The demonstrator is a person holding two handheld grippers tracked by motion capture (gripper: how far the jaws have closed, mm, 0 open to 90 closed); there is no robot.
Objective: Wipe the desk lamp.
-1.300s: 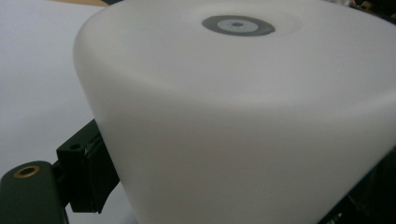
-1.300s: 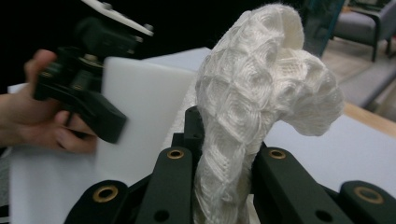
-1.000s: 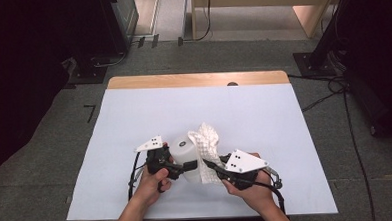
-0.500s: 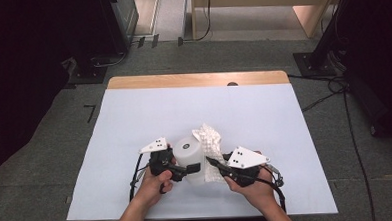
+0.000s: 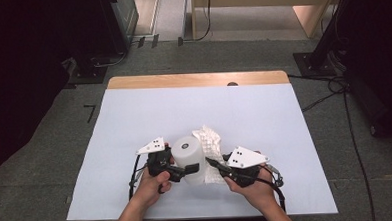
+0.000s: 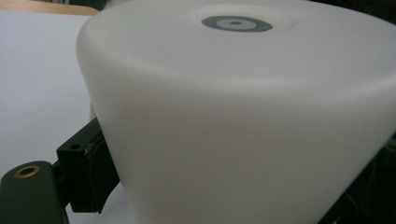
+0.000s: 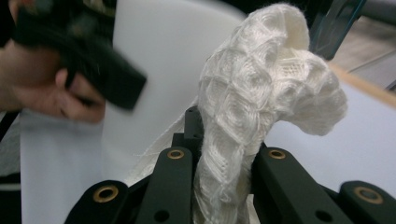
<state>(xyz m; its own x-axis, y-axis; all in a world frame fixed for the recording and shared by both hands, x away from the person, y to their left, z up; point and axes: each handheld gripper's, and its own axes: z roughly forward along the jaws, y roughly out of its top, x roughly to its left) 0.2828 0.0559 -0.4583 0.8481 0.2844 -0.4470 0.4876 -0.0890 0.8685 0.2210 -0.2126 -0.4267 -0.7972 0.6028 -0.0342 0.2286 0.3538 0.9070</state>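
A white cup stands near the front middle of the table, its closed top bearing a small grey ring. My left gripper is shut on the cup's side; one black jaw presses the cup wall at the lower left of the left gripper view, where the cup looms close. A white waffle-textured cloth rises just right of the cup and touches it. My right gripper is shut on the cloth, which bunches up between its two black jaws.
A pale blue sheet covers the table, with a strip of wood at the far edge. Dark equipment, cables and a wooden cabinet stand on the floor beyond.
My left gripper has shifted slightly to the right against the cup. The right gripper and the cloth have hardly moved.
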